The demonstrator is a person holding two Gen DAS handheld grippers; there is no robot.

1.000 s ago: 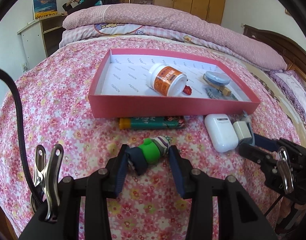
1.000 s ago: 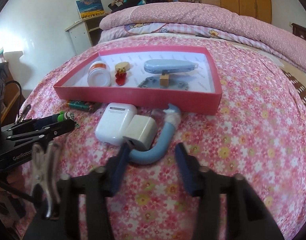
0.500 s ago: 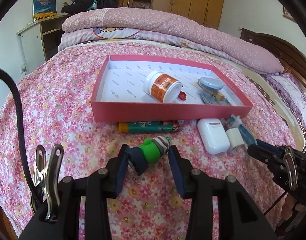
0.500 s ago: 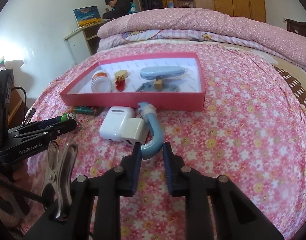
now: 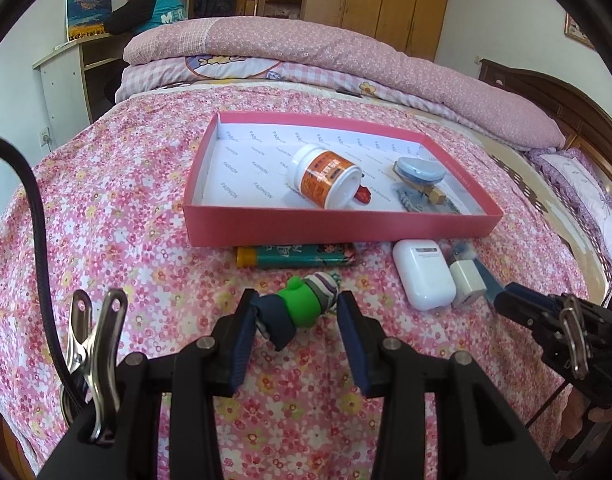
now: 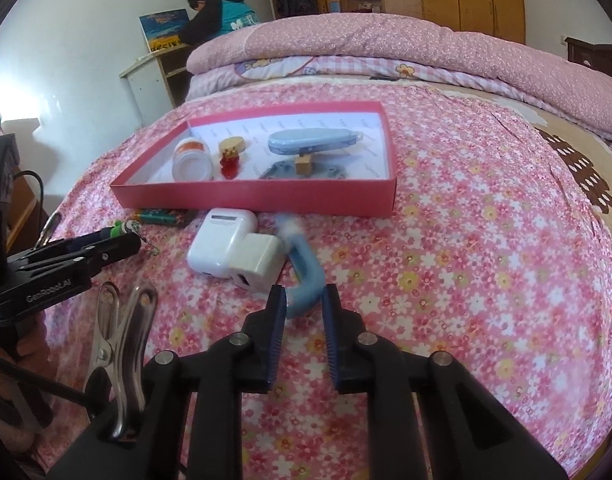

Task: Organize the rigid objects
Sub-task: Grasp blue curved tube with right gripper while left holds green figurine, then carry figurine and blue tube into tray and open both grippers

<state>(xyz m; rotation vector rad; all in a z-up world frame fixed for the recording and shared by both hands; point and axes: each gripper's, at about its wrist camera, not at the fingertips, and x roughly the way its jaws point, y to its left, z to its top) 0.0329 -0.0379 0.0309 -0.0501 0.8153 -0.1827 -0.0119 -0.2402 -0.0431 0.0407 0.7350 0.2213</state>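
Observation:
A pink tray on the flowered bed holds a white jar, a small red bottle, and a blue clip. In front of it lie a green lighter, a white earbud case and a white charger cube. My left gripper is shut on a green and navy toy figure. My right gripper is shut on a curved blue tube, lifted off the bed.
A rolled pink quilt lies across the bed behind the tray. A white desk with a seated person stands at the far left. A dark wooden headboard is at the right.
My right gripper closed on the blue tube and has pulled it back and up. My left gripper still holds the toy figure and has drawn back slightly from the tray.

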